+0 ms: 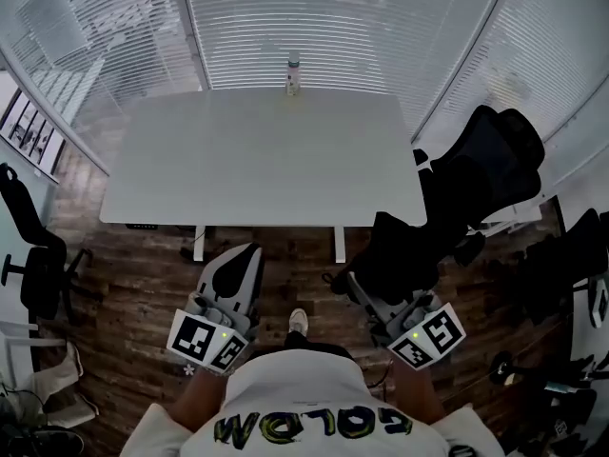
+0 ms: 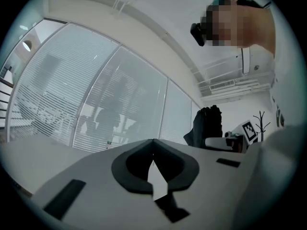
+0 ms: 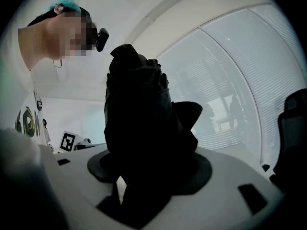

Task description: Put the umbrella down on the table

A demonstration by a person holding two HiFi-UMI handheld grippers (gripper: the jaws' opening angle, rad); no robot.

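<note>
Left claw (image 1: 244, 252): my jaws are drawn together and carry nothing. In the left gripper view (image 2: 152, 143) the tips meet, and only blinds and glass lie beyond them. It is held level, short of the tabletop's near edge.

Tabletop (image 1: 257, 160): white and bare across the middle, it lies straight ahead of both my claws. I am standing back from it over the wooden floor.

Bottle (image 1: 293, 74): a small one stands upright at the far edge, well apart from where I would set anything down.

Right claw (image 1: 366, 288): my jaws are spread wide around the umbrella and clamped on it, and its dark bulk fills the space between them in the right gripper view (image 3: 144, 143).

Umbrella (image 1: 395, 255): black and folded, it juts forward out of my right claw (image 3: 139, 119). Its long axis seems to run along the claw's own line, towards the tabletop's near right corner. Its front end is near that edge, but I cannot tell whether it reaches over it.

Nearer hand: the right one, since it already holds the umbrella. I judge the move to be forward over the edge and then down.

Chair (image 1: 490, 160): black, just beside the tabletop's right end, and easy to confuse with the umbrella's fabric.
</note>
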